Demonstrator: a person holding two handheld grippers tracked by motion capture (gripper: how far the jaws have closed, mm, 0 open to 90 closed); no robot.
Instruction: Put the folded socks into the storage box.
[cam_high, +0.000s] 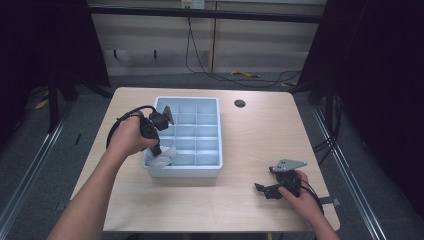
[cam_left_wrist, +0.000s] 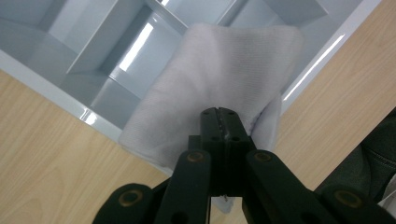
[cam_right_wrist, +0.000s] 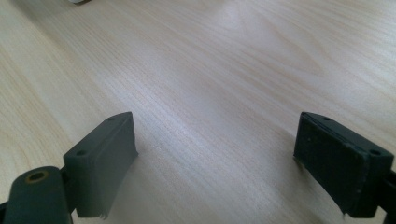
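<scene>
cloth (cam_left_wrist: 210, 88) clamped in the left gripper (cam_left_wrist: 219, 123) hangs over the near-left corner cell of the divided tray (cam_high: 212, 165); next, lower and release. right gripper (cam_right_wrist: 215, 163) rests apart on the table (cam_high: 250, 130).

This looks like a lab or recording studio set up for filming handling work. A single pale wood-grain tabletop with rounded corners (cam_high: 250, 145) stands alone on grey carpet floor (cam_high: 30, 165), with black curtains (cam_high: 380, 75) hung at both sides to screen it off. Metal rails (cam_high: 30, 170) run along the floor on either side. Behind the tabletop, beige cabinet panels (cam_high: 160, 35) line the wall, and loose black cables (cam_high: 210, 70) trail down from a wall socket (cam_high: 192, 4) across the floor. The tabletop has a round black cable port (cam_high: 240, 103) and carries 1 pale blue plastic compartment tray (cam_high: 210, 170).
</scene>
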